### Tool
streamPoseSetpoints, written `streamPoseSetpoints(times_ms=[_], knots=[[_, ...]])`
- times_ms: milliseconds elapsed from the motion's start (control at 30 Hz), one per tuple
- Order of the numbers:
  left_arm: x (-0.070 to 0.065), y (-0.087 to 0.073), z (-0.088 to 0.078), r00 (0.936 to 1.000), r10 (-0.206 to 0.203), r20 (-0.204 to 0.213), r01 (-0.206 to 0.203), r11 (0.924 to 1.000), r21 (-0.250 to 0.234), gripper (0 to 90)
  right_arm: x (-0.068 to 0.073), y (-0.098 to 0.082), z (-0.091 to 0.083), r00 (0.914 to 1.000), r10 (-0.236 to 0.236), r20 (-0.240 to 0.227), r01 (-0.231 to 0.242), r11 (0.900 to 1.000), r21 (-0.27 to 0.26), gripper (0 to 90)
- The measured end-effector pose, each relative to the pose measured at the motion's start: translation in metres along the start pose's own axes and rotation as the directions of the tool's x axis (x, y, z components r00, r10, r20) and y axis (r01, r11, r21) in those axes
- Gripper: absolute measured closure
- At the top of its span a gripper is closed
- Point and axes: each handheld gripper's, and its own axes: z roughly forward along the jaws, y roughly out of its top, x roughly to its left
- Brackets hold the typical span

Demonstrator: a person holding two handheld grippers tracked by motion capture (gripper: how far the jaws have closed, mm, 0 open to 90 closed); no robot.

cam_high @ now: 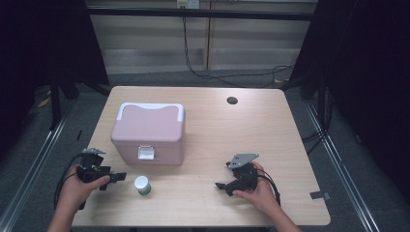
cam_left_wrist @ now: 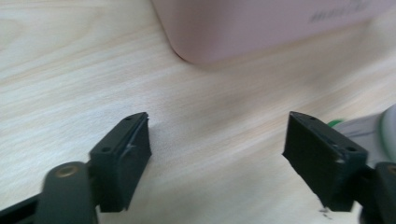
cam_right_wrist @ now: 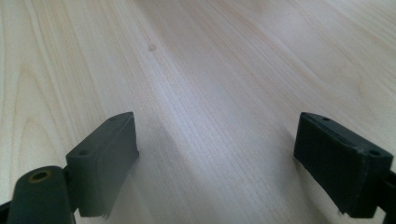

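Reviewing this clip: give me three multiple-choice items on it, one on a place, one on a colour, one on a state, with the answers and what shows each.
1. Where does the small white-capped bottle stand?
A. on top of the box
B. on the table in front of the box, near the left gripper
C. beside the round hole in the table

2. What colour is the box?
A. pink
B. blue
C. black

3. How do the left gripper jaws stand?
A. shut on the bottle
B. shut on nothing
C. open, bare table between them

Answers: 1 B, the high view shows it there; 2 A, pink body; 3 C, the left gripper view shows the gap.
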Motion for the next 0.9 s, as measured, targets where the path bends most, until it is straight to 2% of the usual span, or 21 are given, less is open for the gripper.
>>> streamPoseSetpoints(times_ms=[33,67,100,133,200,233,267,300,333,367,433,600,733,900], knots=[[0.0,0.008,-0.009,0.9999,-0.001,-0.011,0.001,0.9997,0.023,23.6,0.0,0.0,0.0,1.0,-0.003,0.006,0.003,1.0,-0.003,12.8],[0.0,0.008,-0.009,0.9999,-0.001,-0.011,0.001,0.9997,0.023,23.6,0.0,0.0,0.0,1.0,-0.003,0.006,0.003,1.0,-0.003,12.8],[-0.001,0.017,-0.015,0.9993,-0.036,-0.003,0.036,0.999,0.026,23.5,0.001,0.0,0.0,0.9999,0.004,0.014,-0.004,1.0,-0.004,12.8],[-0.001,0.017,-0.015,0.9993,-0.036,-0.003,0.036,0.999,0.026,23.0,0.001,0.0,0.0,0.9999,0.004,0.014,-0.004,1.0,-0.004,12.8],[-0.003,0.031,-0.026,0.9994,-0.033,0.015,0.033,0.9995,0.006,22.9,0.002,-0.001,-0.001,0.9996,0.016,0.024,-0.016,1.0,-0.003,12.8],[-0.004,0.035,-0.028,0.9984,-0.05,0.028,0.05,0.9988,0.0,22.7,0.002,-0.001,-0.001,0.9996,0.015,0.024,-0.015,1.0,-0.003,12.8],[-0.004,0.035,-0.028,0.9984,-0.05,0.028,0.05,0.9988,0.0,22.3,0.002,-0.001,-0.001,0.9996,0.015,0.024,-0.015,1.0,-0.003,12.8],[-0.005,0.042,-0.032,0.9975,-0.059,0.039,0.059,0.998,0.021,21.8,0.002,-0.001,-0.001,0.9996,0.016,0.025,-0.016,1.0,-0.004,12.8],[-0.005,0.042,-0.032,0.9975,-0.059,0.039,0.059,0.998,0.021,21.2,0.002,-0.001,-0.001,0.9996,0.016,0.025,-0.016,1.0,-0.004,12.8],[-0.007,0.047,-0.035,0.9972,-0.06,0.044,0.058,0.997,0.051,20.3,0.002,-0.001,-0.001,0.9996,0.016,0.025,-0.016,1.0,-0.003,12.8],[-0.008,0.052,-0.037,0.9978,-0.055,0.037,0.052,0.9967,0.062,19.2,0.002,-0.001,-0.001,0.9996,0.016,0.025,-0.016,1.0,-0.004,12.8],[-0.009,0.062,-0.046,0.9963,-0.069,0.053,0.065,0.9956,0.068,17.6,0.002,-0.001,-0.001,0.9996,0.017,0.024,-0.017,1.0,-0.003,12.8],[-0.009,0.072,-0.055,0.9962,-0.075,0.044,0.073,0.9958,0.056,16.7,0.002,0.0,0.0,0.9994,0.02,0.028,-0.02,1.0,-0.004,12.7],[-0.008,0.087,-0.07,0.9932,-0.111,0.033,0.11,0.9931,0.041,16.6,0.002,0.0,0.0,0.9994,0.02,0.028,-0.02,1.0,-0.004,12.7]])
